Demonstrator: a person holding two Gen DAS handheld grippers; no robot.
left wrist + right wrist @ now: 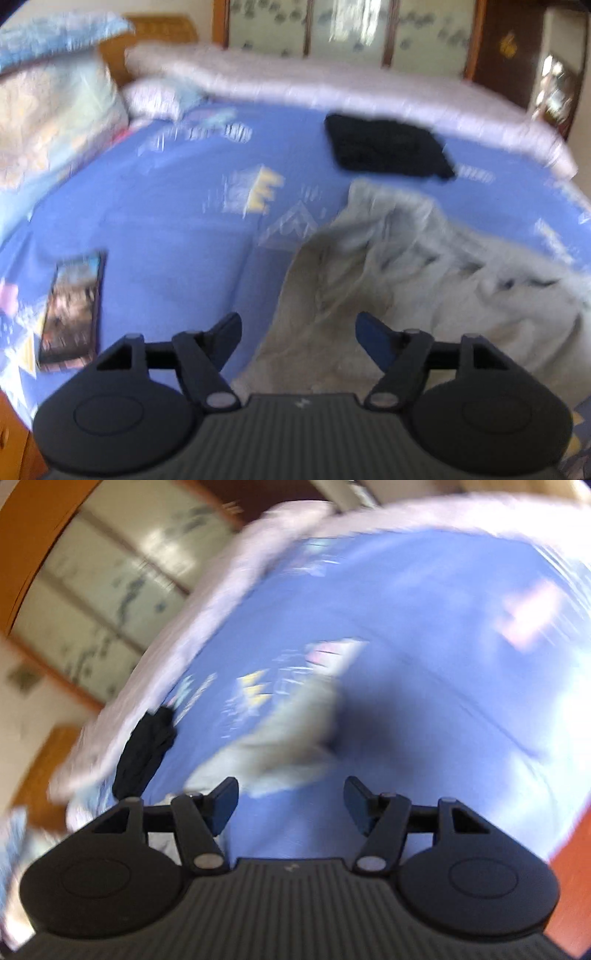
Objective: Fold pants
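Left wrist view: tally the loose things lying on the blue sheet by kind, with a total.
Crumpled light grey pants: 1
Folded black garment: 1
Flat dark-framed phone: 1
Total: 3

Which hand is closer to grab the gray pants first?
Probably left. The open left gripper hangs right at the crumpled gray pants. The right gripper, also open, sees them farther ahead on the blue sheet.
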